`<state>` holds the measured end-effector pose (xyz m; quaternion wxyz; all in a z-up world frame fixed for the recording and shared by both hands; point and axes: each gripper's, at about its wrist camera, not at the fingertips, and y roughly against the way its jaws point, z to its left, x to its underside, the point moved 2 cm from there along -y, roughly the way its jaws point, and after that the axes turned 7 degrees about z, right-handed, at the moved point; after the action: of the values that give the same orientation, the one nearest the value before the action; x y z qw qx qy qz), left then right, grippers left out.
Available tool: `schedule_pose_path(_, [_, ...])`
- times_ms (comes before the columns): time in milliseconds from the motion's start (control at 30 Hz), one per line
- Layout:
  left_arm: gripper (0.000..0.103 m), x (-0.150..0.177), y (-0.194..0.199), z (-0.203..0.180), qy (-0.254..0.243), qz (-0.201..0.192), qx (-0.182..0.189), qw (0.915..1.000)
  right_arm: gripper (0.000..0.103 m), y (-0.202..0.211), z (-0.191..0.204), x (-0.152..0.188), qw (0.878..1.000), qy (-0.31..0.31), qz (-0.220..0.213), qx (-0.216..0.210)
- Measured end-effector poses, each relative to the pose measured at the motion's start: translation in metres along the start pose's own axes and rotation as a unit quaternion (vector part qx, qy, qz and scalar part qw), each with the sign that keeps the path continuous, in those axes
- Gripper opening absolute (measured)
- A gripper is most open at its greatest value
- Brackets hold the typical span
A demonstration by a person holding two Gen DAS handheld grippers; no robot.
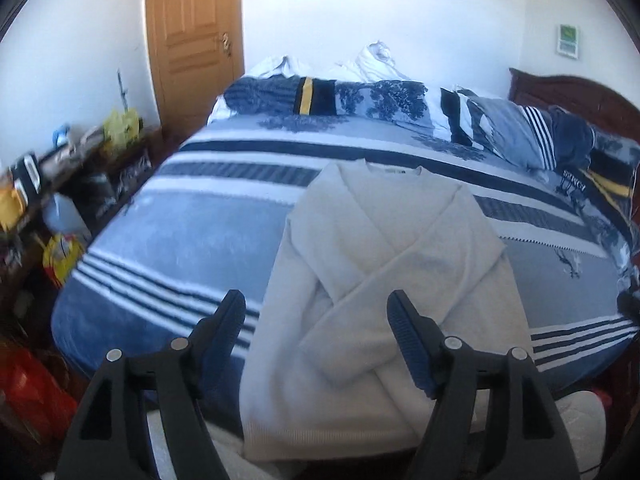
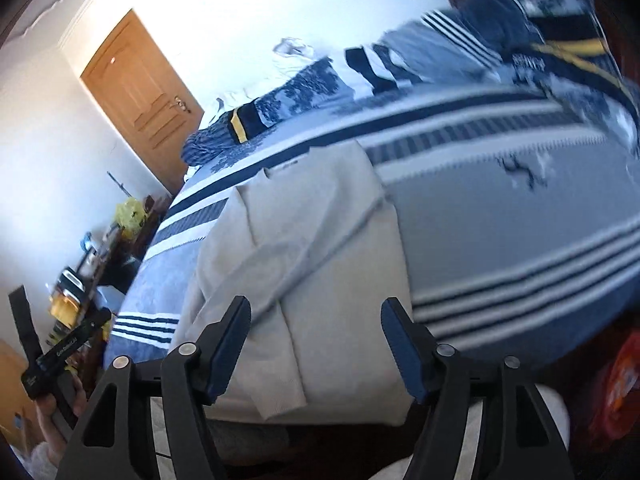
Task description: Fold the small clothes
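Here the sweater point(image 1: 384, 280) is lying on the bed point(image 1: 180, 232), sleeves crossed, beyond both jaws. The left gripper point(image 1: 316, 316) and right gripper point(image 2: 316, 320) are gaping wide, holding nothing. The hem is dropping out of sight behind the fingers point(image 2: 228, 344), blurred.

A lived-in home bedroom.
A bed point(image 1: 192, 232) with blue-and-white striped bedding fills the frame's centre, its pillows point(image 1: 508, 128) against a dark wooden headboard point(image 1: 568, 92) at upper right; a panelled wooden door point(image 1: 192, 36) stands upper left, a cluttered shelf point(image 1: 60, 168) at left.
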<state>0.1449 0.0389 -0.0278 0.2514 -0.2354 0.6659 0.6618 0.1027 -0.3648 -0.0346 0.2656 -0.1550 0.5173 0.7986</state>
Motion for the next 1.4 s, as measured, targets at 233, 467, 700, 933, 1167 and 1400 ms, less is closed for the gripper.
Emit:
schedule_pose_path(233, [0.073, -0.045, -0.003, -0.022, -0.036, -0.022, -0.040, 0.9983, 0.075, -0.010, 0.016, -0.048, 1.000, 0.031, -0.002, -0.001])
schedule_pose_path(467, [0.075, -0.077, -0.026, -0.040, -0.058, -0.016, -0.059, 0.9964, 0.075, -0.045, 0.022, -0.095, 0.999, 0.054, 0.005, 0.003])
schedule_pose_path(700, [0.075, -0.099, -0.063, -0.050, -0.060, 0.000, -0.056, 0.9966, 0.075, -0.090, 0.024, -0.124, 0.998, 0.064, 0.021, 0.006])
schedule_pose_path(933, [0.075, -0.115, -0.106, -0.045, -0.055, 0.021, -0.060, 0.9965, 0.075, -0.133, 0.032, -0.146, 0.996, 0.081, 0.037, 0.002])
schedule_pose_path(1167, [0.075, -0.151, -0.180, -0.015, -0.018, 0.075, 0.025, 0.9967, 0.075, -0.183, 0.016, -0.178, 0.996, 0.064, 0.059, -0.009])
schedule_pose_path(1400, [0.075, -0.186, -0.240, -0.013, -0.032, 0.082, -0.011, 0.9961, 0.075, -0.232, -0.002, -0.213, 0.994, 0.053, 0.064, 0.076])
